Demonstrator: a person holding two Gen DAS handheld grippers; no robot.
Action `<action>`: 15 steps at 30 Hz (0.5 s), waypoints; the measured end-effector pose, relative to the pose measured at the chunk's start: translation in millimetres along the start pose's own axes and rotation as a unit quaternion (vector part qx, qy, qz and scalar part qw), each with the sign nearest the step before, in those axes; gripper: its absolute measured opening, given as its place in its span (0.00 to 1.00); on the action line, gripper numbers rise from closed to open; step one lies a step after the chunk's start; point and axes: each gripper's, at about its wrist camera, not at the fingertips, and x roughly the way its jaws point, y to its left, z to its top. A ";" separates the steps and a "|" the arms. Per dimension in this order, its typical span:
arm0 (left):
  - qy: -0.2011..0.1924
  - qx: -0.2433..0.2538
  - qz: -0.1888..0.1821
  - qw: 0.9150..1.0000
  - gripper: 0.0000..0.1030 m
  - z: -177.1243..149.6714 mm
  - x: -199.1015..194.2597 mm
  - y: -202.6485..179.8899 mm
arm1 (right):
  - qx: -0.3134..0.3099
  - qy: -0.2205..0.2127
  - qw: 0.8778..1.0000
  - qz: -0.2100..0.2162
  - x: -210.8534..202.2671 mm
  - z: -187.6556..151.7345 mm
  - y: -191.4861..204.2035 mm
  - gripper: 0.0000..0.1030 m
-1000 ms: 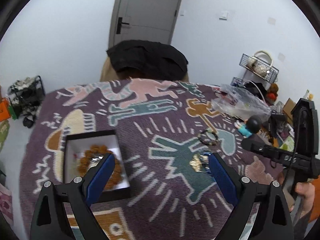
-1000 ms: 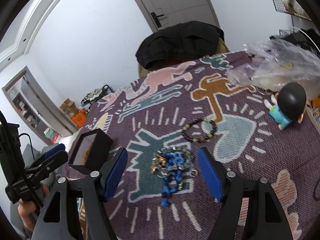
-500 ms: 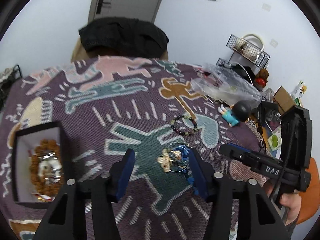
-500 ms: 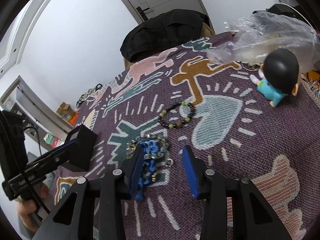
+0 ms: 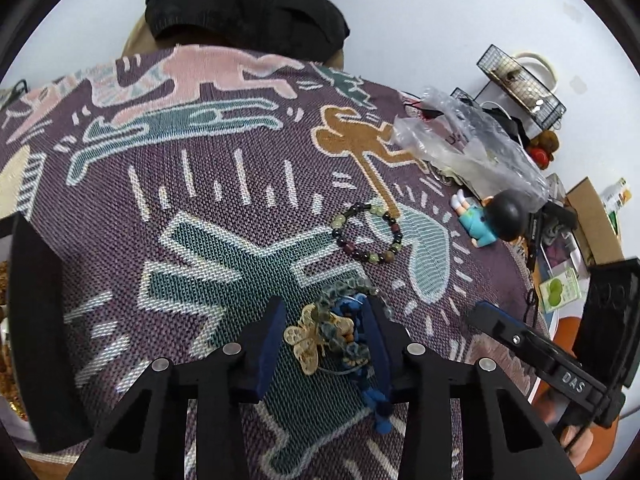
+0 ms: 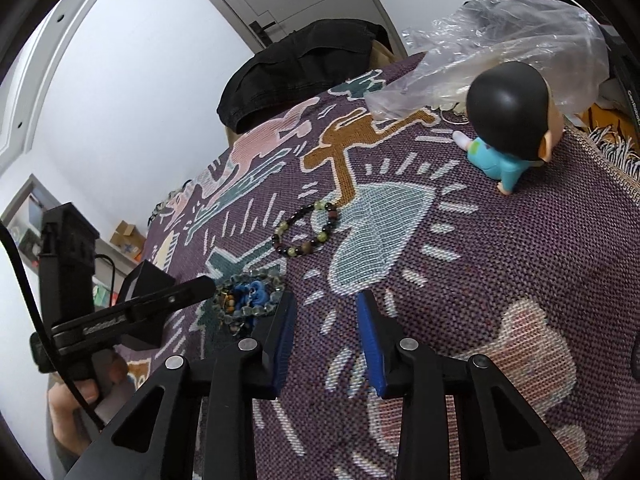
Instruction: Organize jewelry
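Now L gripper straddles jewelry tangle at lower centre, jaws apart, not clamped; light, floppy, snag-prone — pinch mid-clump. R gripper part-open, empty.

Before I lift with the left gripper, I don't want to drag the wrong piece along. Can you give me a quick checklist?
1. Left gripper fingers straddle the jewelry tangle: ok.
2. Fingers fully shut on it: not ok, gap remains.
3. Beaded bracelet lies apart from the tangle: ok.
4. Right gripper clear of the tangle, holding nothing: ok.
5. Blue tassel free of the cloth: cannot tell.
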 end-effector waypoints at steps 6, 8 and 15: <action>0.023 -0.017 -0.020 0.999 0.21 1.7 14.2 2.3 | 0.007 0.001 1.000 0.001 1.3 -0.3 -7.3 0.33; 0.024 -0.015 -0.017 0.999 0.13 1.0 15.9 1.5 | 0.009 0.002 1.000 0.000 1.8 -0.2 -9.6 0.32; 0.008 -0.008 -0.024 1.000 0.10 3.7 1.3 -3.9 | 0.013 0.002 1.000 0.002 1.6 -1.1 -11.5 0.32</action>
